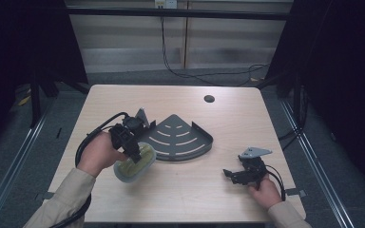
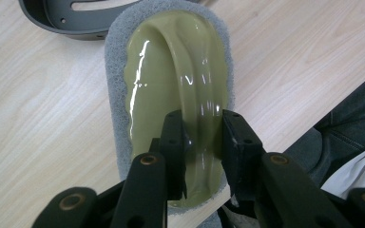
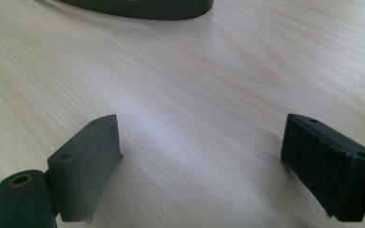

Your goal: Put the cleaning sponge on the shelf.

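Black jaws of the left gripper (image 2: 203, 142) stand narrow, pinched on either side of the raised glossy ridge that serves as the handle of an olive-green scrubbing pad (image 2: 171, 85), whose grey abrasive layer rims it all round and lies flat on the table (image 2: 38, 118). Ahead of those jaws, past the far end of the pad, sits the curved wall of a dark grey corner shelf (image 2: 66, 21) with slots cut in its floor; pad and shelf look just beside each other, and I cannot tell whether they touch. From the high view the left gripper (image 1: 132, 148) is over the pad (image 1: 135, 164) at the near left corner of the shelf (image 1: 178, 137), while the right gripper (image 1: 235, 175) rests well apart, low over bare wood. Its jaws stand wide with nothing between them but table grain (image 3: 195, 95), and the shelf's rim (image 3: 142, 8) lies far ahead of them. By my reading the grasp on the pad is made and the step in hand is bringing it to the shelf, probably to scrub it. The next move would call for lifting the pad over the raised rim and setting its grey face down on the slotted floor, and for the right gripper to come forward and steady the shelf so it does not slide under the strokes.
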Motion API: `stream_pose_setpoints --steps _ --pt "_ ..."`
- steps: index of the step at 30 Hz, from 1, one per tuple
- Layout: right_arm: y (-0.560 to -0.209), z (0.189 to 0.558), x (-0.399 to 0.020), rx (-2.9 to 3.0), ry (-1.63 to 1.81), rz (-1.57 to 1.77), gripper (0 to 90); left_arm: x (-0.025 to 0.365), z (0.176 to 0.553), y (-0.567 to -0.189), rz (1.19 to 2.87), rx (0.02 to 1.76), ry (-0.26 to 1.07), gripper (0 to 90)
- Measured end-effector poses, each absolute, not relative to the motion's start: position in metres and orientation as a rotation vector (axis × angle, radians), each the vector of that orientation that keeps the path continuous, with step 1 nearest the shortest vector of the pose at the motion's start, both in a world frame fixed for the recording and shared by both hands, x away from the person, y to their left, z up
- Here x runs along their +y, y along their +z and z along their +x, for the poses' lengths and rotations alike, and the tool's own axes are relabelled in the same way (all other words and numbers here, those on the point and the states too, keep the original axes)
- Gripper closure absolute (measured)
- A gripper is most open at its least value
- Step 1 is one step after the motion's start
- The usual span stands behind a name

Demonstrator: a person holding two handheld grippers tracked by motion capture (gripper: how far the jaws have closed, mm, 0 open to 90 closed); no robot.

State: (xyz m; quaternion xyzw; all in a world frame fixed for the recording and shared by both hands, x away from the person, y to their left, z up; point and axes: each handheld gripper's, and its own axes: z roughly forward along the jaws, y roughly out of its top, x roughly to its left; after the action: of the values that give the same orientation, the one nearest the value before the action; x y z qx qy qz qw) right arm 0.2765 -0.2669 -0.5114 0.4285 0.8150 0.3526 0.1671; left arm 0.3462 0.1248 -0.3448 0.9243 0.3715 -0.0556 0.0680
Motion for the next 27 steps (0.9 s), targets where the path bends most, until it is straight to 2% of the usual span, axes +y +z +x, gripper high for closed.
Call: stream_pose_setpoints --steps 27 --pt "-0.511 0.277 -0.267 2.321 1.003 1.217 12.3 0.120 0.380 -0.329 2.773 1.079 -0.159 72.4"
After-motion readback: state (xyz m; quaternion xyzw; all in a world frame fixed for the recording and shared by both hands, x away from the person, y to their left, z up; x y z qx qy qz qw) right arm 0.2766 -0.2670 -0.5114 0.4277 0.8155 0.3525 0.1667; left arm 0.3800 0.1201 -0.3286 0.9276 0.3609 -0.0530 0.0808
